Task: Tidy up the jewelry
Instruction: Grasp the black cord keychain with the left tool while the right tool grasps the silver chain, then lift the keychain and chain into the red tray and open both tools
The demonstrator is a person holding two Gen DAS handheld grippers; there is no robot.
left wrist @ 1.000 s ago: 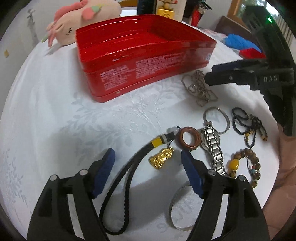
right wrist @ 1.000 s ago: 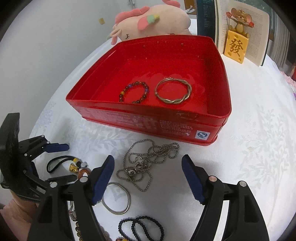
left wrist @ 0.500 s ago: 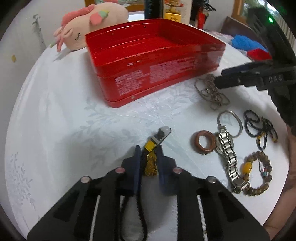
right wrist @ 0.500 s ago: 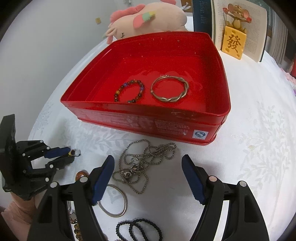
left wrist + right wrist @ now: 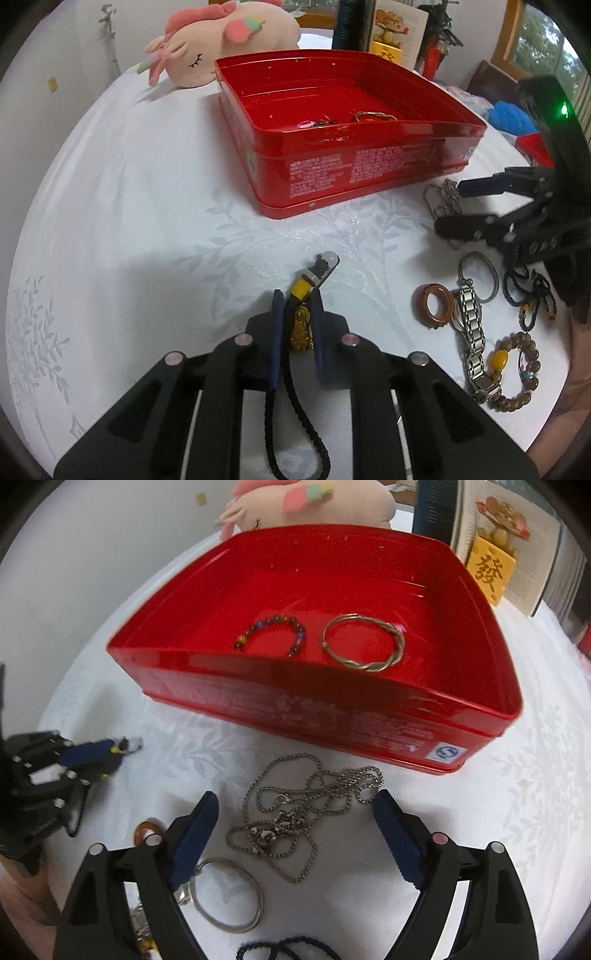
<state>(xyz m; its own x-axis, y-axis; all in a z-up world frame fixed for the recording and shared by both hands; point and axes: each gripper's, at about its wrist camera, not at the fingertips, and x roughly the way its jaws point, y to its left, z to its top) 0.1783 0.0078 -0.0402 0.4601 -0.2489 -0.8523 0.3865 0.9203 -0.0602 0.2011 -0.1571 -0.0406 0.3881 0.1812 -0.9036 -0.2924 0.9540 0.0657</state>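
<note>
Pink plush toy (image 5: 221,40), open book (image 5: 517,542)

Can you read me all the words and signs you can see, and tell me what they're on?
"發": a big red sign on the yellow block behind the red tin.
White printing on the tin's side: too small to read.
Blue and white round logo on a sticker at the tin's corner: no letters clear.
Printed page of the open book: too small to read.

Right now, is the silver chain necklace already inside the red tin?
No, the silver chain necklace lies on the white tablecloth in front of the red tin, which holds only a beaded bracelet and a twisted bangle.
</note>
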